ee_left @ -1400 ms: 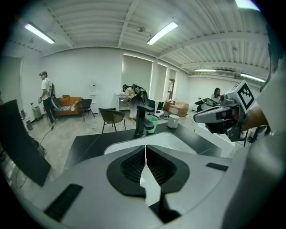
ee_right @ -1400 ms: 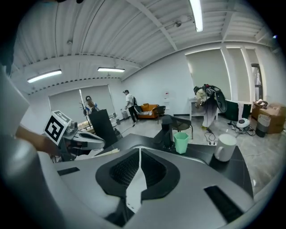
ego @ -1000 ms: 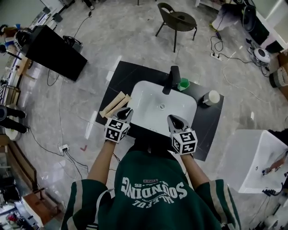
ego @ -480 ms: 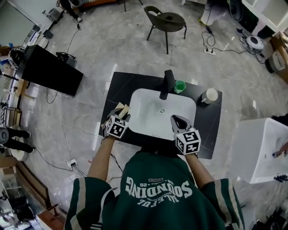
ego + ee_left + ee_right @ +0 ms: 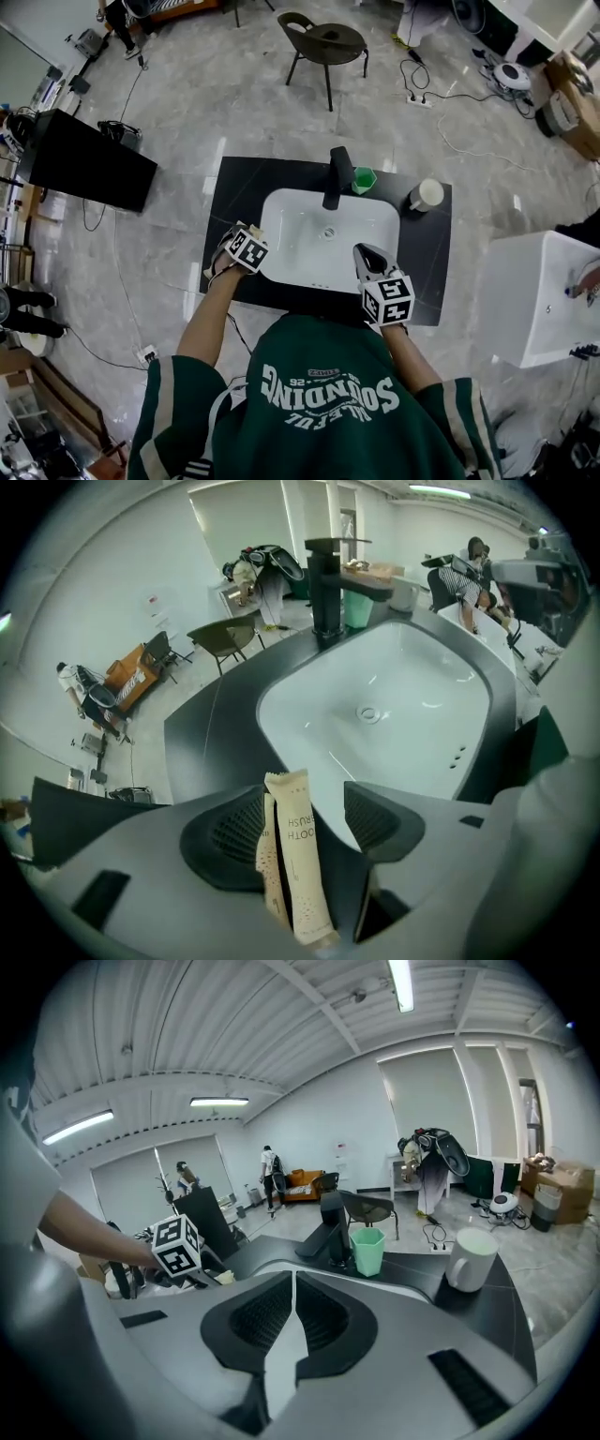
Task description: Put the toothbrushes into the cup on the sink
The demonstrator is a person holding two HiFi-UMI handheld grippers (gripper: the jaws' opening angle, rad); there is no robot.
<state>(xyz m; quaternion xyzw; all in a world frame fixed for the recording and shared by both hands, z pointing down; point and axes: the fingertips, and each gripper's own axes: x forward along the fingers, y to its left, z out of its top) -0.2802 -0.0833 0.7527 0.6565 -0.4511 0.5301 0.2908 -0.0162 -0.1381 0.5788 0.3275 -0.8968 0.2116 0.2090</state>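
Two beige paper toothbrush packets lie on the black counter left of the white basin. My left gripper points steeply down over them. Its jaws have just been opening and stand wide, with the packets between them and a gap on each side. In the head view the left gripper hides the packets. The green cup stands by the black faucet. My right gripper hovers at the basin's near right edge, shut and empty.
A white mug sits on the counter right of the green cup. A black chair stands behind the sink, a black cabinet to the left, a second white sink to the right. Cables trail on the floor.
The left gripper has come down onto the toothbrush packets beside the basin and its jaws have opened from shut to wide. The right gripper has barely shifted.
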